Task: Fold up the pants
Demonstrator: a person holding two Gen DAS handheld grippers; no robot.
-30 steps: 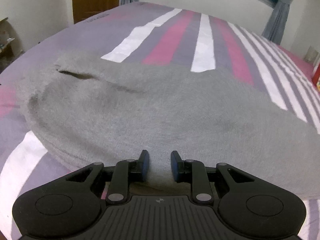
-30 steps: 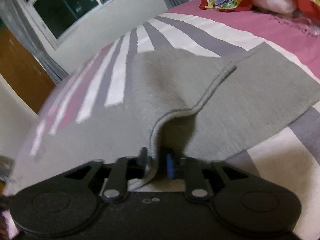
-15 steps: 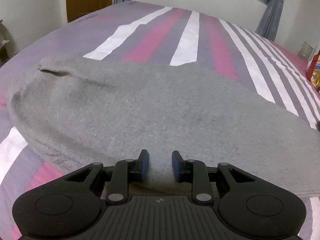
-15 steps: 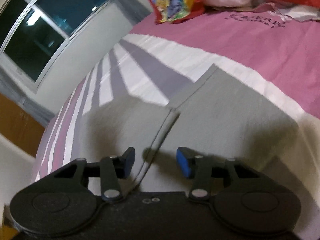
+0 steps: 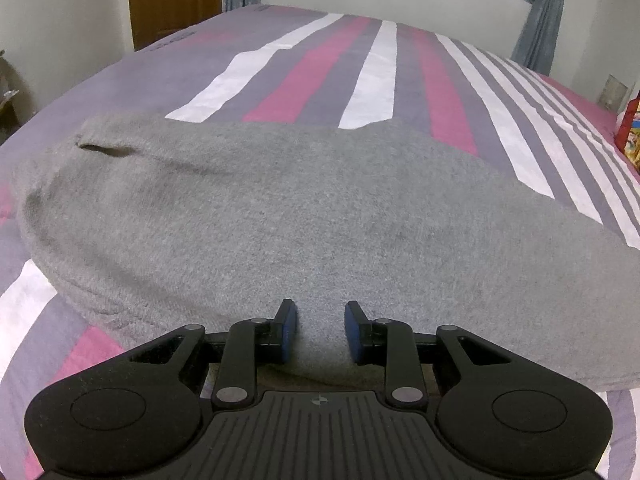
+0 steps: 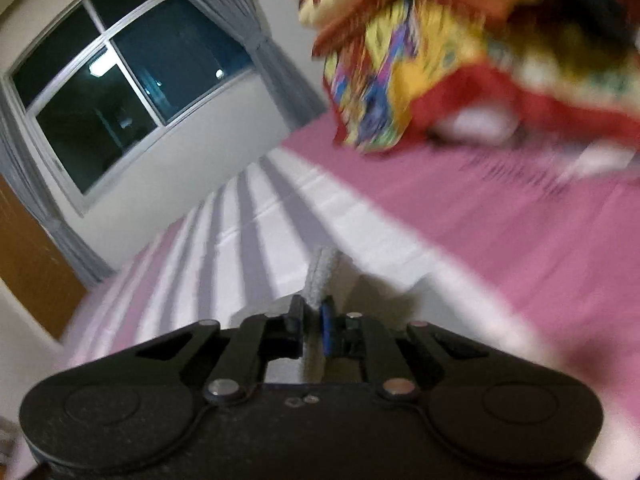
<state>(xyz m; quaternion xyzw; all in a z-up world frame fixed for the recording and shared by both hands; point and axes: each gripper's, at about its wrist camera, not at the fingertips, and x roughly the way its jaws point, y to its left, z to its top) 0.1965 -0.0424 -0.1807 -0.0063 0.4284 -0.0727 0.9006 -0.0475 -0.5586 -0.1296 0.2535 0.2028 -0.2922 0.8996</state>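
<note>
Across the bed [image 5: 380,76] the grey pants [image 5: 280,216] lie flat, long way running from 9 o'clock to 3 o'clock. At 6 o'clock the left gripper [image 5: 321,330] sits right at their near edge, jaws a little apart, with cloth bunched between them; I cannot tell if they pinch it. Over at the 3 o'clock end, the right gripper [image 6: 313,330] is clamped tight on a pants edge, which sticks up at 12 o'clock. I think the right end gets carried over toward the left.

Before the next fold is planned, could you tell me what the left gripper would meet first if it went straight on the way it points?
Most likely the grey pants: the left gripper points down at them, cloth lying between its parted fingers.
</note>
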